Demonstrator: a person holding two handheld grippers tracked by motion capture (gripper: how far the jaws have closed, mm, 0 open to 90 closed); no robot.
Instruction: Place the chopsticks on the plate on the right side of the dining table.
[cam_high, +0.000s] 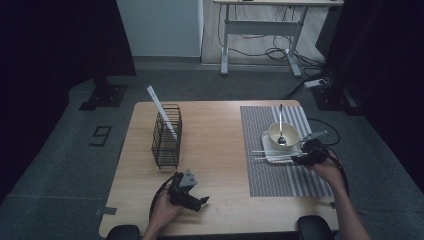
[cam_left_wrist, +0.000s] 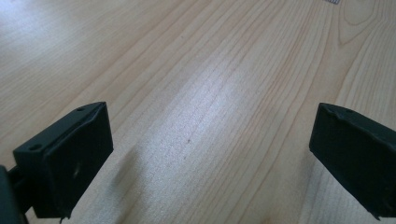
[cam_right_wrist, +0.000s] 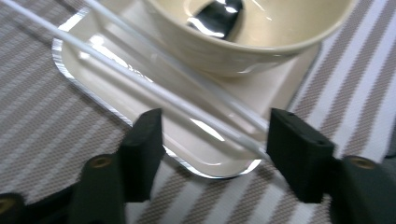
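The left gripper (cam_high: 192, 197) sits low over the bare wooden worktop (cam_high: 215, 150) near its front edge, held in the person's left hand (cam_high: 165, 212); in the left gripper view its jaws stand wide apart with nothing but wood grain (cam_left_wrist: 201, 93) between them. Ahead of those jaws and off toward the far side of the worktop stands a black wire basket (cam_high: 166, 137), with a white flat strip (cam_high: 161, 111) leaning up out of it. The right gripper (cam_right_wrist: 212, 140) hangs over the near edge of a cream square plate (cam_right_wrist: 121, 93), which lies on a striped grey placemat (cam_high: 285, 175). Its jaws are open to a moderate gap and hold nothing: two thin white sticks (cam_right_wrist: 140, 81), probably chopsticks though the picture is soft there, run slantwise across the plate and pass through the gap between the jaws, the nearer one coming close to the jaw at the right of that view; whether it touches cannot be told. Just beyond the jaws a cream bowl (cam_right_wrist: 233, 51) stands on the plate, and a metal spoon (cam_right_wrist: 217, 14) rests inside it, its handle showing in the high view rising past the far rim (cam_high: 281, 117). The person's right hand (cam_high: 327, 167) holds this gripper at the right-hand edge of the placemat
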